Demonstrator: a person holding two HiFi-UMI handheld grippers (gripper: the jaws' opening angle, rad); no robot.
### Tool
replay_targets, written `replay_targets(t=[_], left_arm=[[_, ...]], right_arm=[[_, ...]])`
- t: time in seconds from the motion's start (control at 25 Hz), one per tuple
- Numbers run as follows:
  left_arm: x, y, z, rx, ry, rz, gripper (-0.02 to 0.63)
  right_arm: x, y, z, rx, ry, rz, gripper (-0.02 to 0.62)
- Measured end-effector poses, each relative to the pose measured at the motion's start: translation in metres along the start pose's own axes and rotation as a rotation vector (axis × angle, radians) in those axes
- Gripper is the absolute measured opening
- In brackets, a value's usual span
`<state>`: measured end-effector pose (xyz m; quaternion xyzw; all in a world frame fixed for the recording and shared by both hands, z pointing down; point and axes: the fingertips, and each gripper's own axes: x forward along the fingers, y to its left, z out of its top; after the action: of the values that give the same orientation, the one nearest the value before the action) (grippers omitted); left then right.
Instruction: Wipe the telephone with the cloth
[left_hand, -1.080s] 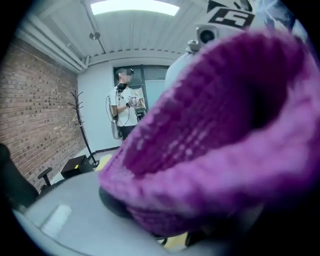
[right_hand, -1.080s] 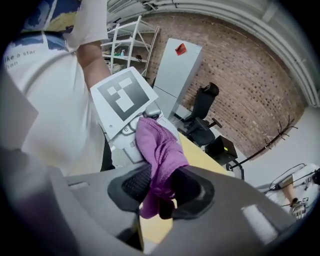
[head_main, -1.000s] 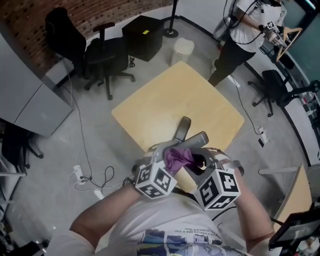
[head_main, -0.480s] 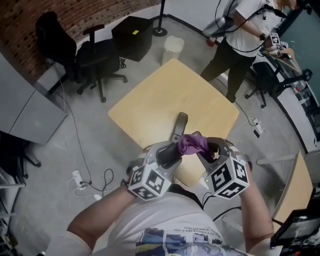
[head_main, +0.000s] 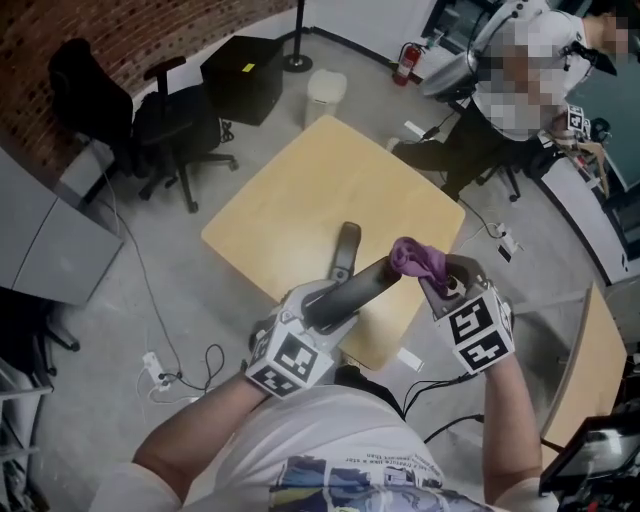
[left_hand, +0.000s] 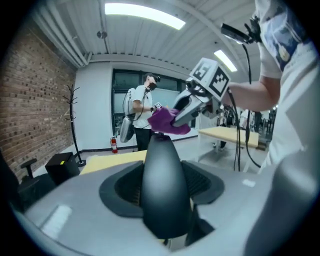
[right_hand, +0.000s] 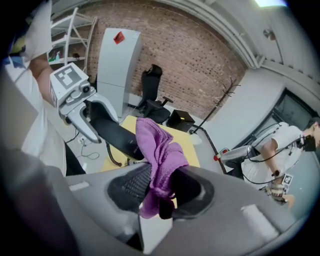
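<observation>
Telephone handset (head_main: 355, 292), head view: clamped in left gripper (head_main: 325, 305), held off table (head_main: 330, 170) over near edge, tip angled right so cloth (head_main: 418, 260) reaches it; right gripper (head_main: 440, 282) pinches cloth. Left gripper view: jaws clenched on handset body, steadying it; cloth sits on far tip. Right gripper view: jaws grip cloth bunch, loose fold against handset for wiping.

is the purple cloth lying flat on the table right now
No, the purple cloth is clamped in the right gripper, held up at the tip of the handset.
</observation>
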<state>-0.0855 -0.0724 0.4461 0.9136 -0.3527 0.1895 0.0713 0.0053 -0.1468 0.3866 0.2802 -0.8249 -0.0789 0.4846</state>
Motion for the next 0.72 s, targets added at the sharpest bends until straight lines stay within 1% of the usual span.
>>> replay_targets(t=[0.08, 0.16, 0.28, 0.36, 0.44, 0.52, 0.72], left_arm=[[0.0, 0.005, 0.007, -0.053, -0.023, -0.022, 0.25], [0.0, 0.011, 0.009, -0.134, -0.043, -0.042, 0.25], [0.001, 0.024, 0.012, -0.315, -0.099, -0.062, 0.25], [0.002, 0.031, 0.019, -0.448, -0.141, -0.08, 0.25], [0.006, 0.034, 0.028, -0.546, -0.173, -0.087, 0.25], [0.011, 0.034, 0.034, -0.584, -0.187, -0.082, 0.25], [0.015, 0.04, 0.036, -0.604, -0.197, -0.073, 0.25]], right_arm=[[-0.005, -0.011, 0.002, 0.096, -0.05, -0.015, 0.112], [-0.01, -0.021, 0.005, 0.18, -0.102, -0.032, 0.112], [-0.015, -0.034, 0.01, 0.292, -0.182, -0.048, 0.112], [-0.018, -0.041, 0.013, 0.386, -0.247, -0.029, 0.112], [-0.018, -0.044, 0.014, 0.458, -0.293, -0.002, 0.112], [-0.014, -0.04, 0.014, 0.478, -0.31, 0.019, 0.112], [-0.002, -0.017, 0.024, 0.464, -0.333, 0.067, 0.112]])
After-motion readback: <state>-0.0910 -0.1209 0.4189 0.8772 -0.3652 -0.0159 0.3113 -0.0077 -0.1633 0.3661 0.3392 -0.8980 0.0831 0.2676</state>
